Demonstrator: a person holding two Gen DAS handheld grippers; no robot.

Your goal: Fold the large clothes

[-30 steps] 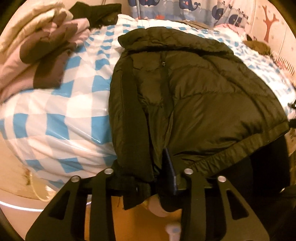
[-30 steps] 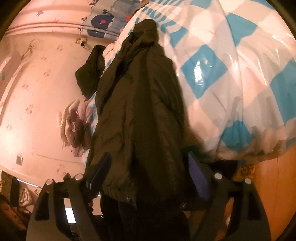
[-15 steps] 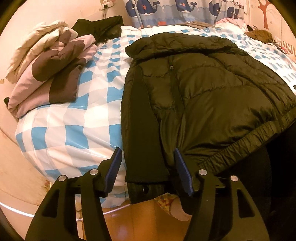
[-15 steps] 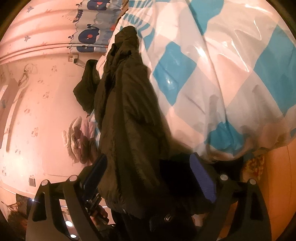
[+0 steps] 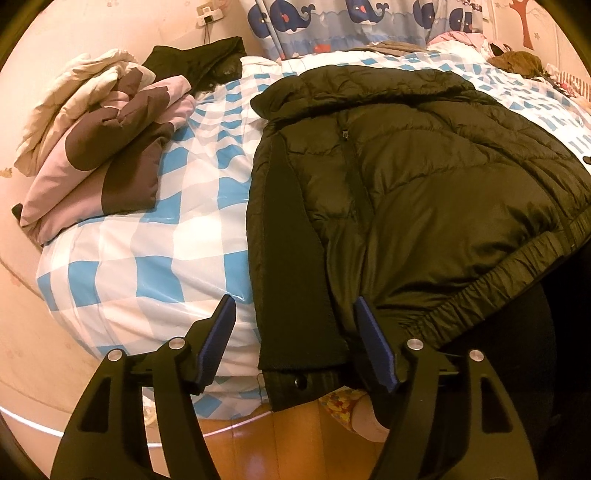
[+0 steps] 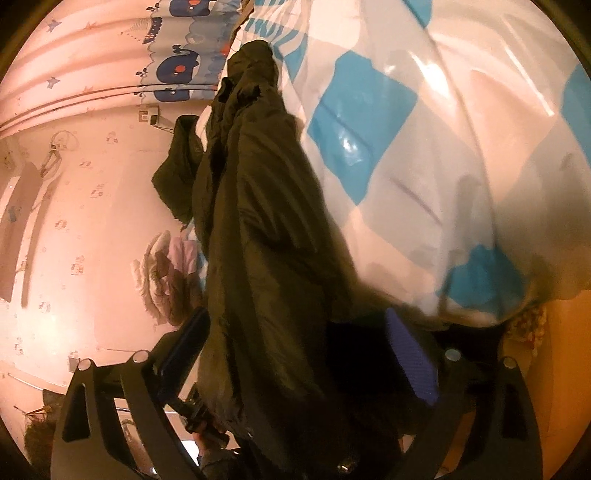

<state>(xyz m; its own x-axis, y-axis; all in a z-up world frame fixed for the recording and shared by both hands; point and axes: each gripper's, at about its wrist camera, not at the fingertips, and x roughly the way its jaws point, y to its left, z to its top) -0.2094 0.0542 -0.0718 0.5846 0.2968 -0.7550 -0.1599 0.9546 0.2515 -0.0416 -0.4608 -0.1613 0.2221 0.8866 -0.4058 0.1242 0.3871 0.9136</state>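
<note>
So both grippers have just been opening up and letting go: the left gripper (image 5: 293,334) now straddles the black sleeve (image 5: 291,258) without pinching, and the right gripper (image 6: 303,354) gapes wide around the hem. The dark puffer jacket (image 5: 424,177) lies flat on the checked bed (image 5: 147,266), so I'd guess a fold comes next.

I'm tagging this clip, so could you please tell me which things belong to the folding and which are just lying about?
In the job:
dark puffer jacket
left claw
right claw

Lying about:
pink-and-brown folded clothes
black garment
whale curtain
</note>
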